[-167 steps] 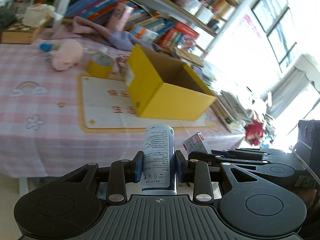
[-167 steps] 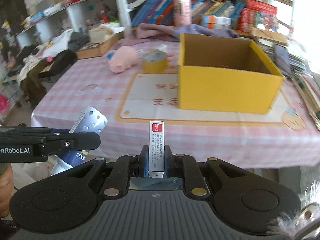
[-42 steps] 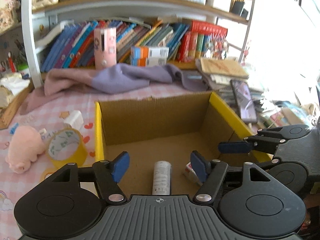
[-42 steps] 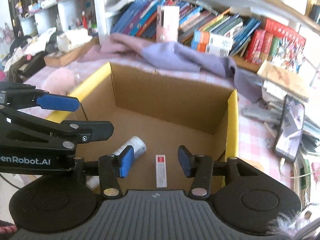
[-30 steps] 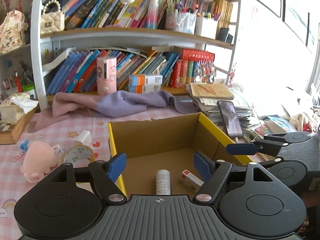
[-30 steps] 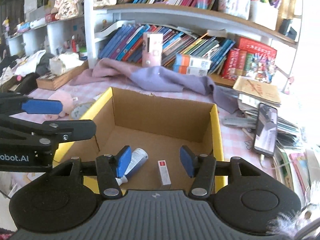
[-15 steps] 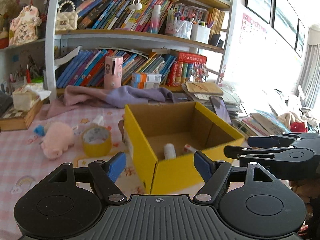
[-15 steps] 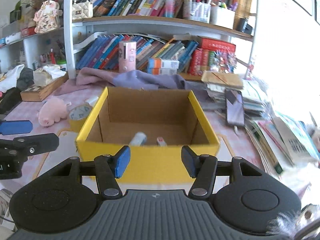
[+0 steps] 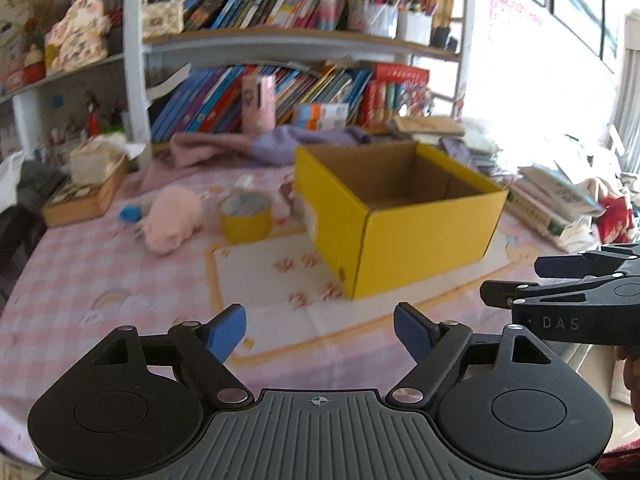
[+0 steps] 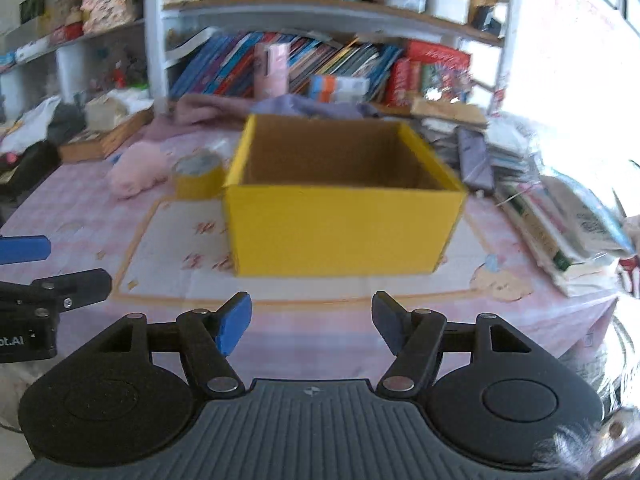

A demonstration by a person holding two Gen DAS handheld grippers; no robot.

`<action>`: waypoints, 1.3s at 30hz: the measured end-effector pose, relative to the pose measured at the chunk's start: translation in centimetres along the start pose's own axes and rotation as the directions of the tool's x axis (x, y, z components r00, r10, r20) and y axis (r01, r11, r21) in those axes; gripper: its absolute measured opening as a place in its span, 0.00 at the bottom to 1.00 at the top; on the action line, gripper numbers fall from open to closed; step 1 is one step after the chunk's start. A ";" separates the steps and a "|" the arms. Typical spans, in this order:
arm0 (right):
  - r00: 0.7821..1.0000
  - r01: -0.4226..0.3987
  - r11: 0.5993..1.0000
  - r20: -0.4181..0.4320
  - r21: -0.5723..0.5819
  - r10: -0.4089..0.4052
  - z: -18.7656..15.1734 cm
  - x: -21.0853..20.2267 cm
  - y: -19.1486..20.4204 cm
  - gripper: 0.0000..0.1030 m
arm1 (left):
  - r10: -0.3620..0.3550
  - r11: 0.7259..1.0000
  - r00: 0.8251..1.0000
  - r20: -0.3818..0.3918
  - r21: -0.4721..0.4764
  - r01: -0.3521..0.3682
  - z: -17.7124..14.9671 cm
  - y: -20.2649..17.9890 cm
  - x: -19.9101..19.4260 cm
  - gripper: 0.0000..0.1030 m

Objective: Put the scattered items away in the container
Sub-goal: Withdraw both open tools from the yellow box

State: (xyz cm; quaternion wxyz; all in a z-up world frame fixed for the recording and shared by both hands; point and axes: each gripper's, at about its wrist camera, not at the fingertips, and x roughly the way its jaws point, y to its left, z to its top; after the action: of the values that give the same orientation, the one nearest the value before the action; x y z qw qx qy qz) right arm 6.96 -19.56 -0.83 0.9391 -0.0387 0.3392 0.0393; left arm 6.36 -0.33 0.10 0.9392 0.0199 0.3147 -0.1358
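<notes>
Both our grippers empty, nothing between pads. Left gripper (image 9: 320, 330) jaws spread wide, just been opening further; right gripper (image 10: 311, 326) same deal, gaped and just widening. Yellow cardboard box (image 10: 344, 224) sits mid-frame on pink checked tablecloth (image 9: 80, 280), well beyond both sets of fingertips. Yellow tape roll (image 9: 246, 214) and pink plush toy (image 9: 172, 220) just left of box, upper left of centre. Box contents not visible from here.
</notes>
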 end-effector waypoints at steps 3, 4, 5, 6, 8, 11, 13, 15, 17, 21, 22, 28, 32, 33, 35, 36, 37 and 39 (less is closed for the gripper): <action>0.998 -0.050 0.998 -0.036 -0.031 0.049 -0.5 0.2 1.6 0.64 | 0.027 0.999 0.999 -0.022 -0.020 -0.028 -1.0 0.9 -0.6 0.82; 0.997 -0.067 0.997 -0.043 -0.045 0.065 -0.7 0.2 2.2 0.64 | 0.036 0.999 0.999 -0.029 -0.027 -0.037 -1.3 1.2 -0.8 0.83; 0.996 -0.080 0.995 -0.048 -0.058 0.078 -0.7 0.2 2.8 0.64 | 0.045 0.998 0.998 -0.036 -0.033 -0.046 -1.7 1.5 -1.0 0.83; 0.995 -0.094 0.993 -0.052 -0.070 0.090 -0.8 0.2 3.3 0.65 | 0.054 0.998 0.998 -0.043 -0.040 -0.055 -1.9 1.8 -1.2 0.84; 0.992 -0.118 0.989 -0.062 -0.086 0.113 -1.0 0.3 4.2 0.67 | 0.068 0.996 0.996 -0.057 -0.052 -0.070 -2.4 2.4 -1.4 0.85; 0.987 -0.148 0.984 -0.080 -0.102 0.141 -1.1 0.7 5.3 0.67 | 0.089 0.993 0.993 -0.081 -0.068 -0.095 -2.9 3.2 -1.6 0.85; 0.984 -0.165 0.980 -0.092 -0.107 0.156 -1.1 0.9 5.8 0.67 | 0.101 0.991 0.990 -0.096 -0.077 -0.109 -3.2 3.7 -1.7 0.85; 0.980 -0.182 0.977 -0.104 -0.111 0.171 -1.1 1.1 6.2 0.68 | 0.113 0.989 0.988 -0.108 -0.084 -0.122 -3.3 4.1 -1.6 0.86; 0.977 -0.194 0.974 -0.111 -0.116 0.181 -1.0 1.3 6.6 0.69 | 0.120 0.988 0.986 -0.118 -0.088 -0.131 -3.4 4.4 -1.5 0.87; 0.975 -0.207 0.970 -0.114 -0.127 0.193 -0.8 1.5 7.3 0.70 | 0.128 0.987 0.984 -0.126 -0.084 -0.139 -3.4 4.9 -1.5 0.88; 0.974 -0.209 0.969 -0.113 -0.130 0.195 -0.7 1.5 7.5 0.70 | 0.130 0.986 0.984 -0.124 -0.083 -0.141 -3.4 5.0 -1.6 0.89; 0.973 -0.219 0.966 -0.101 -0.140 0.207 -0.1 1.6 8.4 0.71 | 0.147 0.985 0.982 -0.118 -0.075 -0.156 -3.2 5.8 -1.7 0.89; 0.971 -0.232 0.962 -0.095 -0.143 0.220 0.2 1.7 9.2 0.71 | 0.162 0.982 0.980 -0.117 -0.075 -0.172 -3.1 6.5 -2.0 0.90; 0.970 -0.236 0.961 -0.092 -0.146 0.224 0.3 1.7 9.4 0.72 | 0.166 0.981 0.979 -0.117 -0.078 -0.176 -3.1 6.8 -2.1 0.90; 0.969 -0.240 0.959 -0.087 -0.152 0.229 0.6 1.7 9.7 0.72 | 0.172 0.979 0.978 -0.118 -0.089 -0.183 -3.1 7.2 -2.2 0.90; 0.969 -0.242 0.958 -0.087 -0.154 0.231 0.6 1.7 9.9 0.73 | 0.175 0.978 0.977 -0.119 -0.095 -0.186 -3.1 7.4 -2.2 0.90; 0.969 -0.244 0.957 -0.087 -0.159 0.232 0.7 1.7 10.1 0.73 | 0.177 0.977 0.977 -0.118 -0.100 -0.189 -3.0 7.6 -2.2 0.90; 0.969 -0.245 0.955 -0.088 -0.168 0.233 1.0 1.8 10.3 0.73 | 0.179 0.976 0.977 -0.115 -0.108 -0.191 -2.9 7.9 -2.2 0.90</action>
State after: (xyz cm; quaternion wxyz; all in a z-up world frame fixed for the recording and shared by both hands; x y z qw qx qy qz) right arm 7.92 -9.13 -1.69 0.9084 -0.0824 0.3677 0.1813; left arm 5.12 8.20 -1.35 0.9295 0.0004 0.3678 -0.0275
